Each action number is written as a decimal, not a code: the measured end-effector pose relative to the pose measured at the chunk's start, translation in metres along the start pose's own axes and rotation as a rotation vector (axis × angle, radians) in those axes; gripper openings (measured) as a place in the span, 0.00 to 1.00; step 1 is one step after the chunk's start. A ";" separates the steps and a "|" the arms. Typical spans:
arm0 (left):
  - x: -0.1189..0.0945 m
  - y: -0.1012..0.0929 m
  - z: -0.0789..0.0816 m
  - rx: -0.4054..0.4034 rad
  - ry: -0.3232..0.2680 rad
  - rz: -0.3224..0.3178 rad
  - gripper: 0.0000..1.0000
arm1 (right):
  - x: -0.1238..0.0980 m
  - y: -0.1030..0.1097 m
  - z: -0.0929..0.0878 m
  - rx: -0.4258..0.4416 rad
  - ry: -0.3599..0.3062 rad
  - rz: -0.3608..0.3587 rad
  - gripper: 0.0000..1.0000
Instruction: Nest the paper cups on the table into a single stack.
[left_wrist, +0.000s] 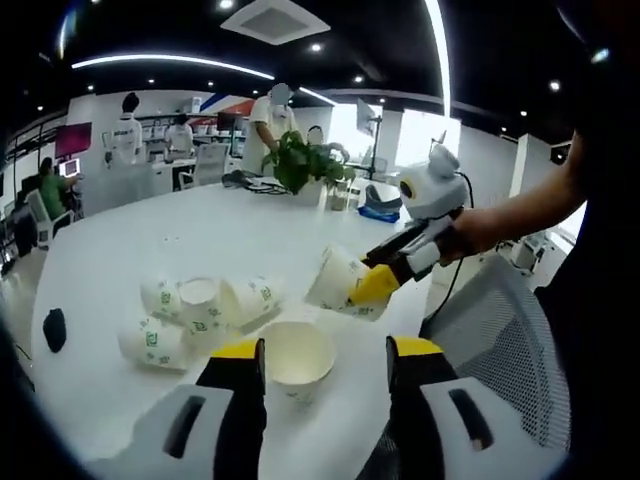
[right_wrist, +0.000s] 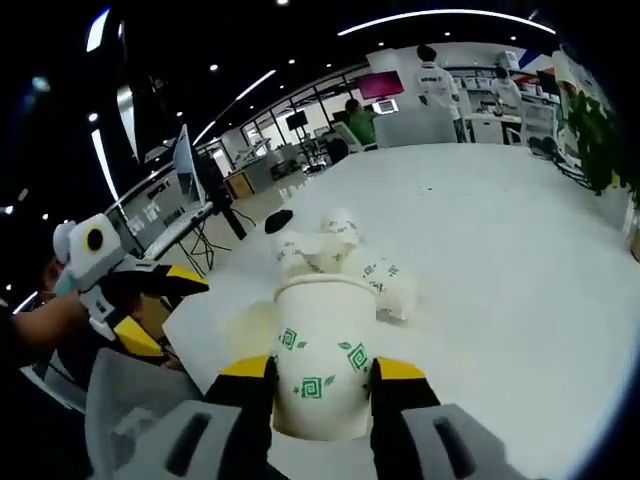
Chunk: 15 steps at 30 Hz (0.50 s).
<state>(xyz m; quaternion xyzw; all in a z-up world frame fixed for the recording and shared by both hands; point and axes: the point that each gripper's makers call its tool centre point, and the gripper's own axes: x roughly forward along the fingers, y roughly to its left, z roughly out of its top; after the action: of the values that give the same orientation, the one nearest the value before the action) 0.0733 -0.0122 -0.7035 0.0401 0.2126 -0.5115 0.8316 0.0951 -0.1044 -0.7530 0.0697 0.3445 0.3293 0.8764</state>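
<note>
While our right gripper clamps its yellow-tipped jaws on the sides of a white paper cup printed with green leaf motifs, our left gripper has its jaws spread apart, and a second white paper cup stands mouth-up on the white tabletop just beyond and between them, not gripped. From the left gripper view we see the held cup carried in the air, tilted, its long axis slanting with the mouth aimed down toward the standing cup. In the right gripper view its rim points away from us toward the table.

Further out, a cluster of similar printed paper cups lies tumbled on its sides, mouths facing different ways, with a small dark object near the table edge.

We judge the main risk to be misalignment: if the tilted cup meets the standing one off-centre, it could catch the rim and tip or push it. The standing cup is unheld, so it can slide, and a hard squeeze might crush thin paper walls.
</note>
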 end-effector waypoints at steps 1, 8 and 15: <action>0.002 -0.001 0.004 0.005 -0.003 -0.013 0.44 | -0.002 0.005 -0.002 -0.021 0.005 0.019 0.36; 0.010 -0.005 0.013 0.026 0.007 -0.067 0.31 | -0.013 0.033 0.001 -0.102 -0.021 0.108 0.36; 0.012 -0.014 0.017 0.036 0.018 -0.130 0.20 | -0.019 0.053 0.002 -0.158 -0.033 0.201 0.36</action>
<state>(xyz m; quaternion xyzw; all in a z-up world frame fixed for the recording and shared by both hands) 0.0709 -0.0334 -0.6904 0.0459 0.2128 -0.5679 0.7938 0.0582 -0.0750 -0.7222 0.0401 0.2944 0.4405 0.8472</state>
